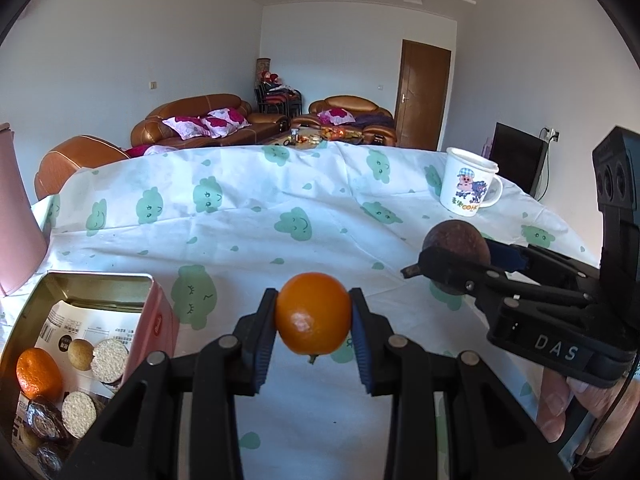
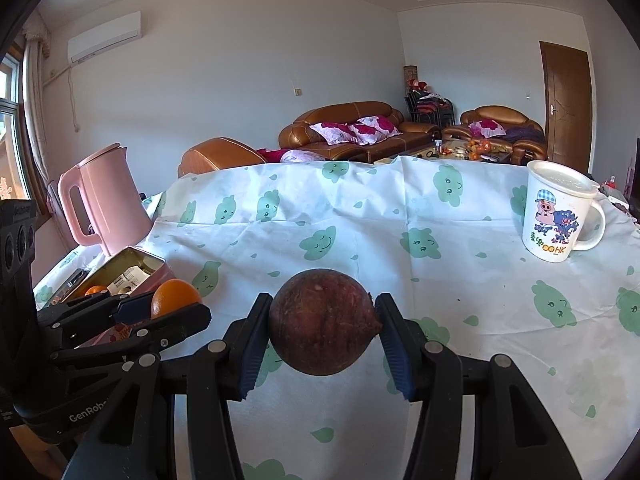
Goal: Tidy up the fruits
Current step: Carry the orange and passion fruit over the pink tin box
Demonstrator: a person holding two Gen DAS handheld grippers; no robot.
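My left gripper [image 1: 313,314] is shut on a small orange [image 1: 313,313], held above the tablecloth with its stem pointing down. To its right my right gripper [image 1: 448,264] holds a dark brown round fruit [image 1: 456,240]. In the right wrist view that gripper [image 2: 322,326] is shut on the brown fruit [image 2: 322,322], and the left gripper [image 2: 160,312] with the orange [image 2: 174,298] shows at the lower left. An open pink tin [image 1: 158,312] stands at the lower left and holds another orange [image 1: 38,372], round biscuits and wrapped sweets.
A white cartoon mug [image 2: 558,216] stands at the back right of the table. A pink kettle [image 2: 102,204] stands at the back left behind the tin [image 2: 154,270]. The cloud-print tablecloth [image 1: 280,216] covers the table. A hand [image 1: 560,404] grips the right tool.
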